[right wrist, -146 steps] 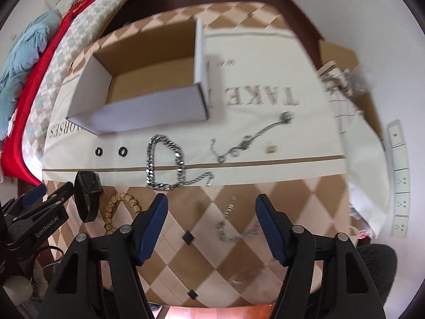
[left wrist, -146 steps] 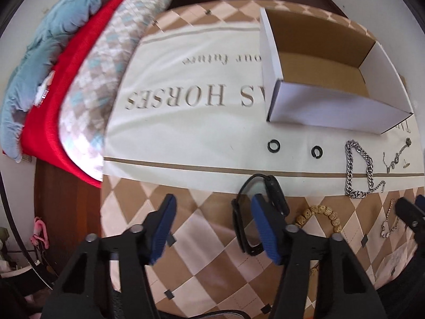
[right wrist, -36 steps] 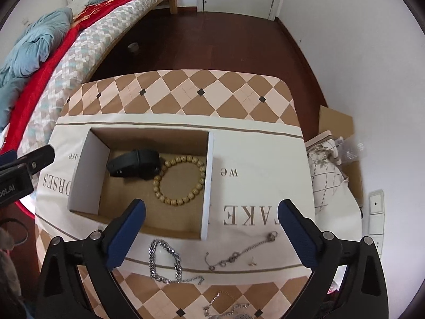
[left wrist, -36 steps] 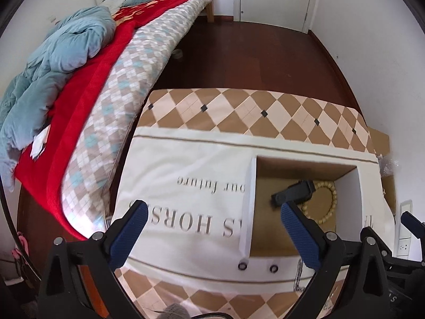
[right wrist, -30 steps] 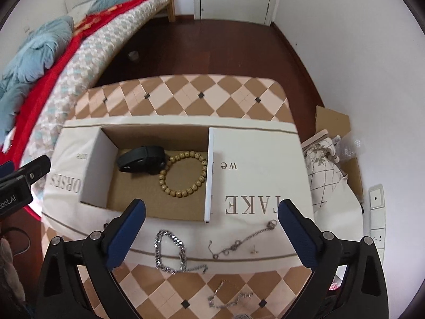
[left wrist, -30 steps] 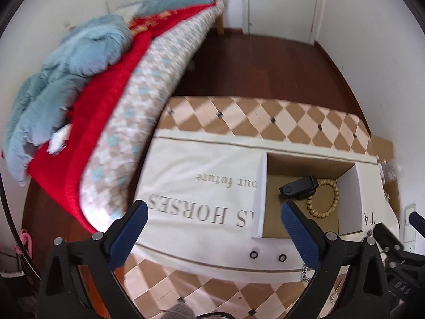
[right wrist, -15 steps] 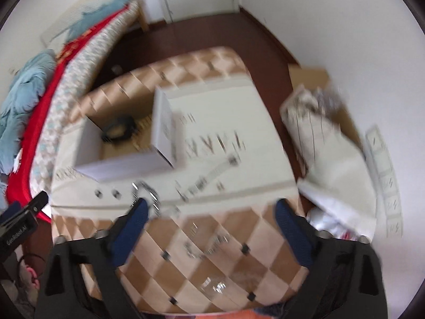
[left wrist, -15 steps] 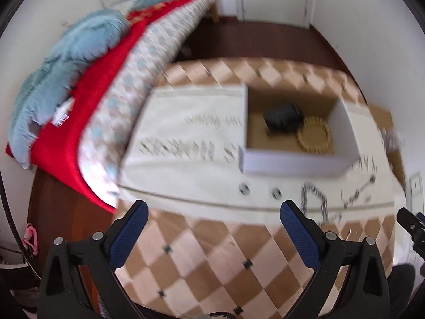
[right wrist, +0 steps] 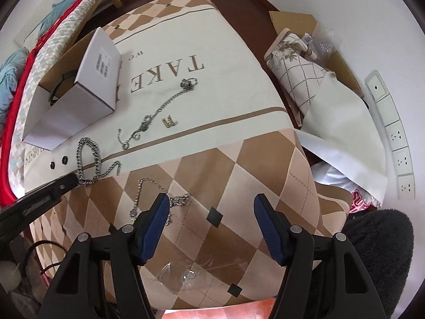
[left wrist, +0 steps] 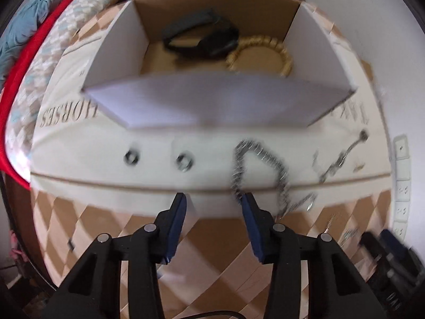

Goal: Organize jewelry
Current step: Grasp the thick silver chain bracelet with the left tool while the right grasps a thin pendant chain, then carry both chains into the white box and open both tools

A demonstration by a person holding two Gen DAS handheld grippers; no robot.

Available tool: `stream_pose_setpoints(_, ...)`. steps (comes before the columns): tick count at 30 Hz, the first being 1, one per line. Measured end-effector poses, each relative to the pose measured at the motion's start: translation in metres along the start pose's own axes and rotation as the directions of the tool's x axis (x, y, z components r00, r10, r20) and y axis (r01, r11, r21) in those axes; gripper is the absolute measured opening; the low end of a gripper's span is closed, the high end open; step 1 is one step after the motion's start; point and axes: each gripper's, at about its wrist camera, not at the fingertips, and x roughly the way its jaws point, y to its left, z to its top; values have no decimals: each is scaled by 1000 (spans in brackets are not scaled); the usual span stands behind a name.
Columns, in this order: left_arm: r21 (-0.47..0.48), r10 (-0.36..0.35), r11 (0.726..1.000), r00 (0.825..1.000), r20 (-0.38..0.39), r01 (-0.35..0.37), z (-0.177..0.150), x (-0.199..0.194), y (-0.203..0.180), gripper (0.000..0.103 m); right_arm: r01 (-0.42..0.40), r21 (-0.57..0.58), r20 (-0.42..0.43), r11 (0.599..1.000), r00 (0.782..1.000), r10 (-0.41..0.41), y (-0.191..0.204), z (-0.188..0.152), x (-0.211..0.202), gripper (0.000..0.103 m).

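A white cardboard box [left wrist: 220, 101] stands on the cloth-covered table and holds a black band [left wrist: 202, 38] and a wooden bead bracelet [left wrist: 263, 50]. In front of it lie two small black rings [left wrist: 131, 156], a thick silver chain [left wrist: 263, 167] and a thin silver chain [left wrist: 337, 159]. My left gripper [left wrist: 213, 199] is open and empty, low over the cloth, its right fingertip beside the thick chain. My right gripper [right wrist: 211, 203] is open and empty over the checkered cloth. A fine sparkly chain [right wrist: 148, 194] lies by its left finger. The thick chain [right wrist: 87, 162], the thin chain [right wrist: 159, 111] and a small gold clasp [right wrist: 168, 121] lie farther off.
A bed with red and blue bedding [left wrist: 24, 40] runs along the table's left side. To the right of the table stand a cardboard box with patterned cloth [right wrist: 300, 61] and a wall socket strip [right wrist: 393, 130]. A clear plastic bag [right wrist: 183, 273] lies at the table's near edge.
Both grippers have dropped from high above the table to just over it. The left one now sits close to the thick chain. The right one now sits over the checkered cloth by the fine chain.
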Motion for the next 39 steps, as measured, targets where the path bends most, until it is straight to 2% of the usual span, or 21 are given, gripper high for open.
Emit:
stream_pose_setpoints(4, 34, 10, 999, 1000, -7, -9, 9, 5, -15, 39, -11, 3, -1, 1000, 1000, 11, -1, 2, 2, 68)
stream_pose_setpoints(6, 69, 13, 998, 1000, 15, -14, 10, 5, -23, 28, -16, -3, -4, 1000, 1000, 16, 2, 1, 4, 68)
stream_pose_setpoints(7, 82, 12, 997, 1000, 24, -14, 9, 4, -26, 11, -15, -6, -5, 1000, 1000, 15, 2, 0, 5, 68)
stream_pose_setpoints(8, 99, 14, 995, 1000, 24, -16, 9, 4, -28, 6, -13, -12, -6, 1000, 1000, 13, 4, -1, 6, 68)
stream_pose_setpoints(12, 143, 38, 989, 999, 31, -42, 1, 3, -26, 5, -16, -35, -19, 999, 1000, 16, 14, -5, 10, 68)
stream_pose_setpoints(15, 135, 61, 989, 998, 29, -64, -10, 0, -9, 5, -31, -46, -44, 998, 999, 29, 22, -10, 15, 66)
stream_pose_setpoints(18, 105, 82, 991, 996, 20, -83, -26, -3, 15, 5, 1, -98, -15, 995, 1000, -2, 35, -16, 15, 61)
stream_pose_setpoints(19, 90, 87, 992, 996, 19, -88, -31, -5, 23, 5, 15, -111, -1, 994, 1000, -15, 39, -17, 14, 57)
stream_pose_setpoints(20, 81, 90, 993, 996, 16, -91, -38, -6, 32, 5, 31, -123, 14, 992, 999, -29, 43, -19, 13, 43)
stream_pose_setpoints(22, 59, 96, 994, 995, 17, -97, -46, -11, 45, 5, 30, -115, 30, 993, 999, -26, 45, -20, 12, 5)
stream_pose_setpoints(27, 26, 72, 997, 997, 41, -73, -55, -34, 67, 5, -73, -56, 18, 996, 997, 74, 36, -17, 10, 3)
stream_pose_setpoints(31, 31, 41, 999, 994, 105, -44, -50, -68, 65, 5, -130, -47, 64, 990, 989, 132, 34, -7, -12, 3)
stream_pose_setpoints(39, 34, -20, 999, 969, 245, 12, -18, -136, 63, 5, -231, -103, 158, 967, 957, 245, 55, 19, -78, 3)
